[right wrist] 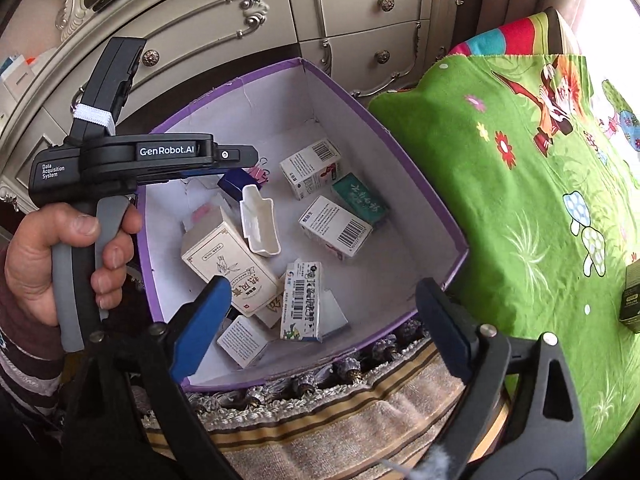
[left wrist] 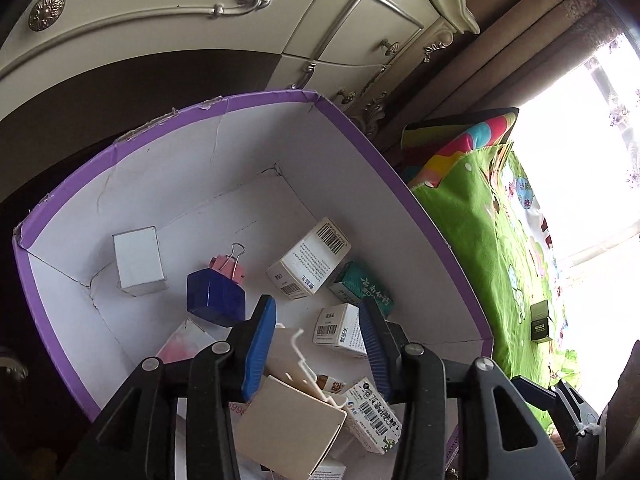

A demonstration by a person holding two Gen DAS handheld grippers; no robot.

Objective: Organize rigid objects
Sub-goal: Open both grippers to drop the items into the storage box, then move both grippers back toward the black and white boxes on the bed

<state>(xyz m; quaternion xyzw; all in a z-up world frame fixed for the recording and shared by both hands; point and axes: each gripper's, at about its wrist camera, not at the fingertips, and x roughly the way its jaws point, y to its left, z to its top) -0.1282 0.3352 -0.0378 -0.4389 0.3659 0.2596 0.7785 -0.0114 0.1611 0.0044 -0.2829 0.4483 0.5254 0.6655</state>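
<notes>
Several small cartons (right wrist: 335, 226) lay jumbled inside the purple-rimmed box (right wrist: 424, 184) beside a green blanket (right wrist: 520, 208). Left gripper (left wrist: 316, 344) hung spread above a white plastic tray (right wrist: 260, 226); right gripper (right wrist: 324, 320) gaped wide, holding nothing.

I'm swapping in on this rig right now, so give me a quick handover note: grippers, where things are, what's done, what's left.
Left hand-held gripper: open over the purple-rimmed box, nothing gripped; the white plastic holder lies loose below it.
Right hand-held gripper: wide open, empty, above the box's near edge.
Done: small cartons, the blue box and the pink binder clip are in the box.
Left: a dark small box sits on the green blanket.
</notes>
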